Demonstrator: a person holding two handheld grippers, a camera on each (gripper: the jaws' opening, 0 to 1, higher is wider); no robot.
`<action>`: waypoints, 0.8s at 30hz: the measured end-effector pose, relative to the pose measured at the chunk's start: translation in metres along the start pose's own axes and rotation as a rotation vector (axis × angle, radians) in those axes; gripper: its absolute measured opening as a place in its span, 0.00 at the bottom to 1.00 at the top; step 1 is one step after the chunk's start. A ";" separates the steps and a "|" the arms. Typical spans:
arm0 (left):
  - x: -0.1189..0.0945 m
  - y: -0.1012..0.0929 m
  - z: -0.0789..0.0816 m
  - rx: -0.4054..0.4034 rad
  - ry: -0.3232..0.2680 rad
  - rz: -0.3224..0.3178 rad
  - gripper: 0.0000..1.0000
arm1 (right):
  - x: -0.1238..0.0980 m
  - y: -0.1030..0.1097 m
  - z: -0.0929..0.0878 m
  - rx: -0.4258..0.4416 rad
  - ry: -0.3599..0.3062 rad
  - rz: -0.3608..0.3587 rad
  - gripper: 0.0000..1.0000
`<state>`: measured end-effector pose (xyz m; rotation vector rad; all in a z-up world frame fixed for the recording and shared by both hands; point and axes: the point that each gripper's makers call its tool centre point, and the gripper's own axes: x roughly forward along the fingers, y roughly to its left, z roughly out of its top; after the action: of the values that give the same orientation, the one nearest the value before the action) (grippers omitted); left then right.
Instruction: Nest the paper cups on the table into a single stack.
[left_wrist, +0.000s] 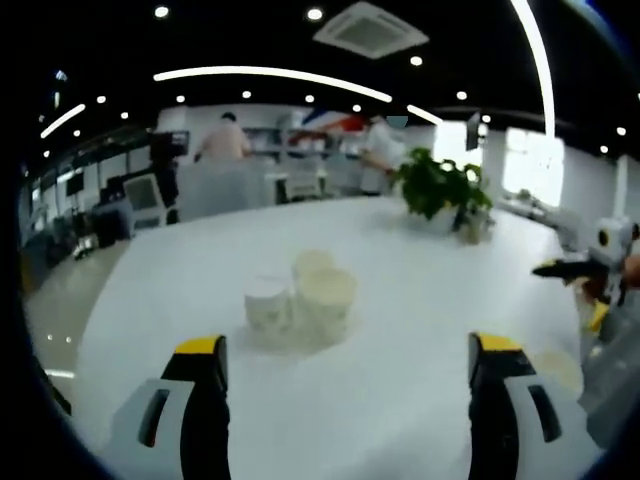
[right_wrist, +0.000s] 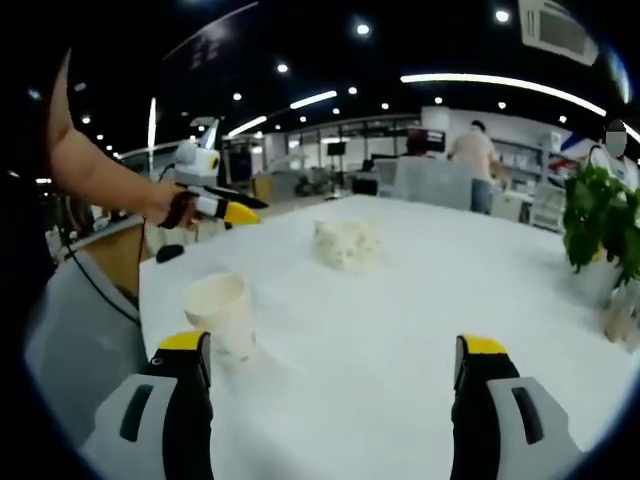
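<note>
A cluster of pale paper cups (left_wrist: 300, 298) stands mid-table: one upside down (left_wrist: 267, 305) on the left, with open-mouthed ones (left_wrist: 327, 290) beside and behind it. My left gripper (left_wrist: 348, 345) is open and short of the cluster, with nothing between its jaws. From the right gripper view the same cluster (right_wrist: 345, 243) lies further off. A single upright cup (right_wrist: 222, 308) stands just ahead of the left jaw of my right gripper (right_wrist: 332, 345), which is open and holds nothing. The left gripper (right_wrist: 243, 205) shows at the far table edge, held in a hand. The right gripper (left_wrist: 572, 290) enters at the right.
The round white table (left_wrist: 400, 300) has a potted plant (left_wrist: 440, 190) near its far side, also seen as the plant (right_wrist: 600, 215) at the right. A black cable (right_wrist: 100, 290) hangs off the table's left edge. People stand at desks far behind.
</note>
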<state>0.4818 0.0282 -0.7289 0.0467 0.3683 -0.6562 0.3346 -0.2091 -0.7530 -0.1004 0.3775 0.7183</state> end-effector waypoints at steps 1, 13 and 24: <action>0.004 -0.001 0.001 0.004 -0.002 -0.006 0.99 | 0.000 0.001 0.001 -0.009 -0.004 0.010 1.00; 0.049 -0.003 0.001 0.058 -0.033 -0.021 0.95 | 0.001 -0.001 0.008 0.009 -0.032 0.015 1.00; 0.088 -0.001 -0.004 0.094 -0.029 -0.006 0.81 | 0.003 -0.002 0.009 0.044 -0.041 0.013 1.00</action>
<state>0.5443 -0.0241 -0.7632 0.1260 0.3093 -0.6791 0.3409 -0.2071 -0.7453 -0.0415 0.3548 0.7230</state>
